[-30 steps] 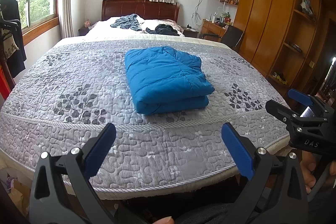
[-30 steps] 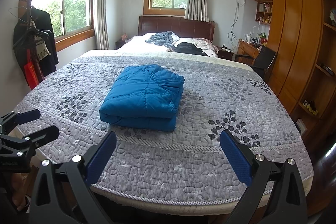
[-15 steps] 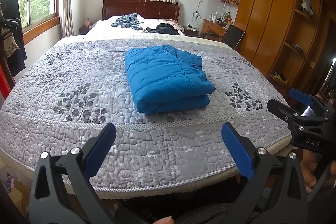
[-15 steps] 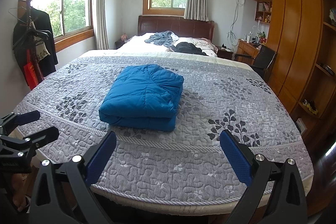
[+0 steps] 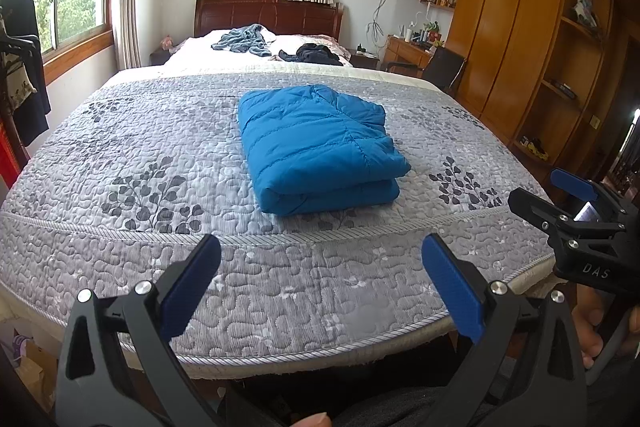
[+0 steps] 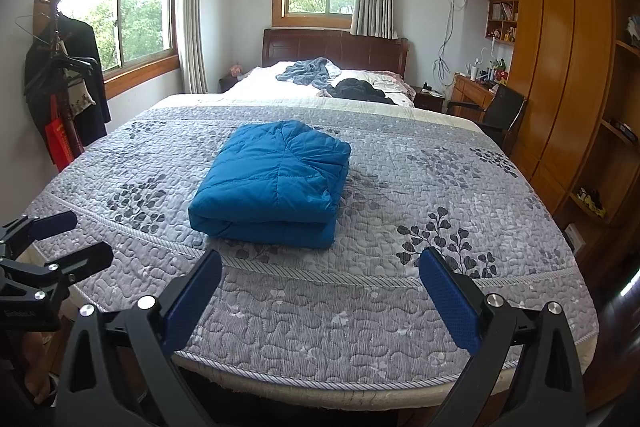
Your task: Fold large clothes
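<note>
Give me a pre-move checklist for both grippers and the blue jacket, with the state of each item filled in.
1. Blue jacket folded into a compact stack on the grey quilt: ok.
2. Left gripper open and holding nothing: ok.
3. Right gripper open and holding nothing: ok.
4. Both grippers back at the near edge of the bed, apart from the jacket: ok.
5. Loose sleeve or hem sticking out of the stack: none on the sides that show; far side cannot tell.
6. Other clothes left to fold: grey-blue garment and black garment lie crumpled near the headboard: not ok.
</note>
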The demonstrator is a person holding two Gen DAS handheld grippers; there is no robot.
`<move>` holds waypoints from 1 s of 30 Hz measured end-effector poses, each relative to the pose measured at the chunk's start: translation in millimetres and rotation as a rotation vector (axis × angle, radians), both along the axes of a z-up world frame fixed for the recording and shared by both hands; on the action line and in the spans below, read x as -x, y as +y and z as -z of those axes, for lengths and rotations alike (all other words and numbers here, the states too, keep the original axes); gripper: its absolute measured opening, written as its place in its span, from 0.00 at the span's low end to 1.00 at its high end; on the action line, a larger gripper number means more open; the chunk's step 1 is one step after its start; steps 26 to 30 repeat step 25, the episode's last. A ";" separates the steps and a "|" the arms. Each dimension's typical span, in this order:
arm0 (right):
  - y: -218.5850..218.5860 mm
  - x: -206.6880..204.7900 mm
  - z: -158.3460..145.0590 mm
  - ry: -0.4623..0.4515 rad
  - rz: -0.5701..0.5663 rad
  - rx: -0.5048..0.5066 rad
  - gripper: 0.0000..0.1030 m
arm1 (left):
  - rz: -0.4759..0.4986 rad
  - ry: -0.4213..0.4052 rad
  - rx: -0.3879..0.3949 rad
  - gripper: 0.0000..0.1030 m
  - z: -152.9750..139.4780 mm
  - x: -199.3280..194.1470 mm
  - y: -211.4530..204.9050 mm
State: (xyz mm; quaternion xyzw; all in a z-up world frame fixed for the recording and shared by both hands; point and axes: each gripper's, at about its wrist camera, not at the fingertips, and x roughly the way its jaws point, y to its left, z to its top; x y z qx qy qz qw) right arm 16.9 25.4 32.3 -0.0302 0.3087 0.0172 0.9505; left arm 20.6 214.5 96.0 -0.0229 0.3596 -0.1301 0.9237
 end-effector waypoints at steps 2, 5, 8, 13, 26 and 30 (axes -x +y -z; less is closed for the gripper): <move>-0.2 -0.3 0.1 0.002 -0.001 -0.001 0.96 | 0.001 0.001 0.000 0.97 1.0 -0.3 0.7; 0.0 -0.1 0.1 0.002 0.000 -0.002 0.96 | 0.002 0.000 -0.002 0.97 1.8 -0.7 1.3; 0.9 -0.1 1.0 0.003 0.001 -0.003 0.96 | 0.002 0.002 -0.001 0.97 2.1 -0.4 1.3; 1.2 0.7 1.6 0.004 -0.002 -0.002 0.96 | 0.003 0.005 -0.003 0.97 3.3 -1.6 2.2; 4.3 0.8 3.7 0.006 -0.007 0.003 0.96 | 0.004 0.006 -0.003 0.97 4.2 -3.5 3.9; 4.3 0.8 3.7 0.006 -0.007 0.003 0.96 | 0.004 0.006 -0.003 0.97 4.2 -3.5 3.9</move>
